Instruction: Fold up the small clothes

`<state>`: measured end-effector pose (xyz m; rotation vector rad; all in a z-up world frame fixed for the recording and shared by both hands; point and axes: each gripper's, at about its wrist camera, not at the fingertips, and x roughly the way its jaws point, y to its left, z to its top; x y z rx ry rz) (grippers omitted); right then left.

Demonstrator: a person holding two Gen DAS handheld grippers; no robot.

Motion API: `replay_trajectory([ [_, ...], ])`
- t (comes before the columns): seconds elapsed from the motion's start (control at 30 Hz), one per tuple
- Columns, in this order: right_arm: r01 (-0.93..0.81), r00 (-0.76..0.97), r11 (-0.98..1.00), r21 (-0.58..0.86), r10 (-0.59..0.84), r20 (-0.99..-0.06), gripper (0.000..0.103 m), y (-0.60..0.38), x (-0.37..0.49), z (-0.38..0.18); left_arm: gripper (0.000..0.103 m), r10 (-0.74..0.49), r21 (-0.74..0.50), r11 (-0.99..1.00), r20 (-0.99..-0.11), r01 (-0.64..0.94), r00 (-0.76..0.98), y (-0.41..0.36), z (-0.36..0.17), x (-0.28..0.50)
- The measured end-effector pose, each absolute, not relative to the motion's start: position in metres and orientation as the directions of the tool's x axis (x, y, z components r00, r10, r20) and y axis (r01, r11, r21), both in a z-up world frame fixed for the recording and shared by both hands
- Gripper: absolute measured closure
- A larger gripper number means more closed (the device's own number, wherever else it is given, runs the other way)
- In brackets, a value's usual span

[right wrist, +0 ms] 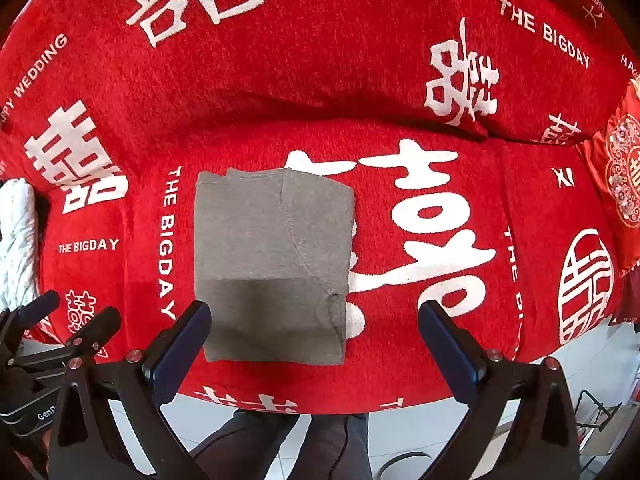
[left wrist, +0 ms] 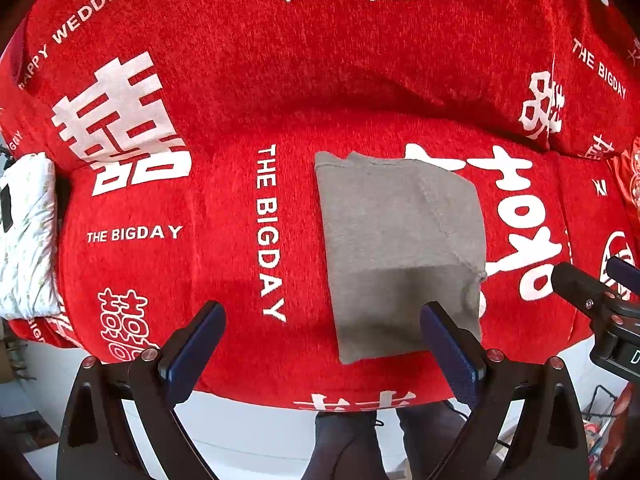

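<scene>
A folded grey garment (left wrist: 400, 252) is seen lying flat on a red sofa cover (left wrist: 224, 208); the left gripper (left wrist: 323, 344) and right gripper (right wrist: 314, 344) are held wide apart above it, empty.

I held my left gripper (left wrist: 323, 344) with its fingers (left wrist: 196, 348) spread wide apart, gripping nothing. My right gripper (right wrist: 314, 344) was the same, fingers (right wrist: 450, 350) splayed and empty. Both hovered side by side at about the same height, each visible at the edge of the other's view. My legs (right wrist: 280, 444) stood below.
</scene>
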<state>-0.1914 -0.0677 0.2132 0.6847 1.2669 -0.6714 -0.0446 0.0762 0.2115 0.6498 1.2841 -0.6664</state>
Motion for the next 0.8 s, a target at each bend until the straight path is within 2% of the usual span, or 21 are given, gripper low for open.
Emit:
replay_trajectory([
  [0.8,0.778,0.168,0.622,0.087,-0.074,-0.983,0.0,-0.066,-0.192,0.2151,0.005,-0.083,0.062,0.656,-0.985,0.753,0.154,0.0779,0.2127,-0.047],
])
